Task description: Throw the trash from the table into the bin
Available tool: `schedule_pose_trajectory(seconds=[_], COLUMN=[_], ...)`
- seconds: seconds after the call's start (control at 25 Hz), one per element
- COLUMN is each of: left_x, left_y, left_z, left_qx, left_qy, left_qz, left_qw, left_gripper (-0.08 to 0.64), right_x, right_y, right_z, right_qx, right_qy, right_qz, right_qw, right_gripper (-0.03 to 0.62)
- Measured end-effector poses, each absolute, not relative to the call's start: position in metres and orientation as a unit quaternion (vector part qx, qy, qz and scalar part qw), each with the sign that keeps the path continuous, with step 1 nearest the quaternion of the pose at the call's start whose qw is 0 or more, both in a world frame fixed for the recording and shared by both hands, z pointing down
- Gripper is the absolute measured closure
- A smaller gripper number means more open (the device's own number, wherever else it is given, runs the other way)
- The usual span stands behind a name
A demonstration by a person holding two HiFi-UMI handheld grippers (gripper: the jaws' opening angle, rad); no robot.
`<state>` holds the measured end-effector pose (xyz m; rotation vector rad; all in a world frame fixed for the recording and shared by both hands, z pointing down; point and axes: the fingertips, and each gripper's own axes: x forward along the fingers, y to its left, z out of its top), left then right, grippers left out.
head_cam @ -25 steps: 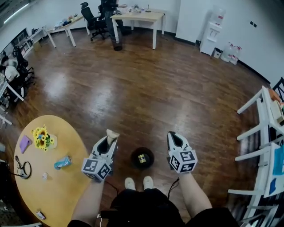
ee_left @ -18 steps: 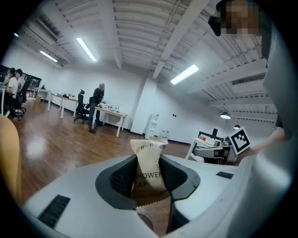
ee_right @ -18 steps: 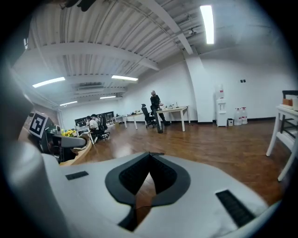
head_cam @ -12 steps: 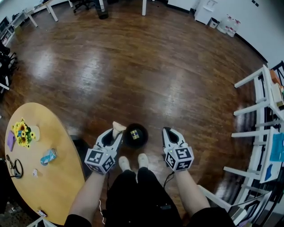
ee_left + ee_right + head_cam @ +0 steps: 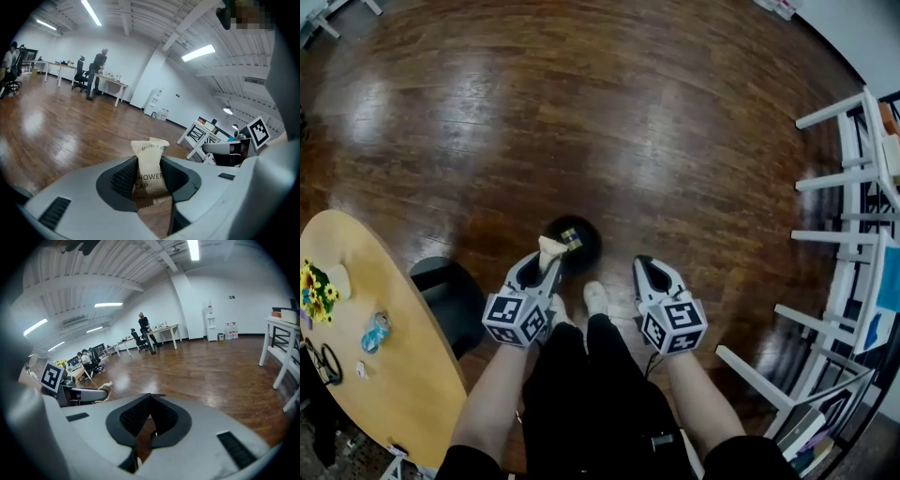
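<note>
My left gripper (image 5: 547, 258) is shut on a beige shower-cap sachet (image 5: 150, 168), which sticks up between its black pads. In the head view the sachet (image 5: 550, 247) hangs right at the near left rim of the small black bin (image 5: 574, 243) on the wooden floor. A yellow-and-black item lies inside the bin. My right gripper (image 5: 649, 272) is shut and holds nothing, to the right of the bin and a little nearer to me. In the right gripper view its jaws (image 5: 151, 420) meet, and the left gripper with the sachet (image 5: 104, 389) shows at the left.
The round wooden table (image 5: 403, 375) at the lower left carries a blue wrapper (image 5: 374, 331), yellow flowers (image 5: 313, 290), glasses and small scraps. A dark stool (image 5: 450, 298) stands beside it. White racks (image 5: 853, 253) line the right side. My legs and shoes (image 5: 594, 298) are just behind the bin.
Both grippers have dropped toward the floor and the bin. The sachet, once left of the bin, now sits at its rim. The view has tilted down, so the far desks are gone.
</note>
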<state>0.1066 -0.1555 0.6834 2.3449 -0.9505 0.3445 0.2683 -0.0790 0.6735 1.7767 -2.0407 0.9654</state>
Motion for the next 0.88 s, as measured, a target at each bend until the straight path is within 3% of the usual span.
schedule_pose_trajectory(seconds=[0.44, 0.6, 0.88], left_x=[0.113, 0.108, 0.099], left_y=[-0.149, -0.149, -0.145], left_z=[0.74, 0.75, 0.746], left_qx=[0.86, 0.849, 0.844], left_qy=[-0.365, -0.377, -0.382], left_qz=[0.166, 0.179, 0.171], left_qw=[0.317, 0.323, 0.336], left_gripper=[0.413, 0.32, 0.319], right_x=[0.273, 0.275, 0.265], right_y=[-0.067, -0.067, -0.069], right_z=[0.702, 0.702, 0.702], right_qx=[0.605, 0.607, 0.598], right_qy=[-0.694, -0.692, -0.699], right_qz=[0.361, 0.359, 0.362], right_qw=[0.149, 0.152, 0.149], right_gripper=[0.592, 0.592, 0.592])
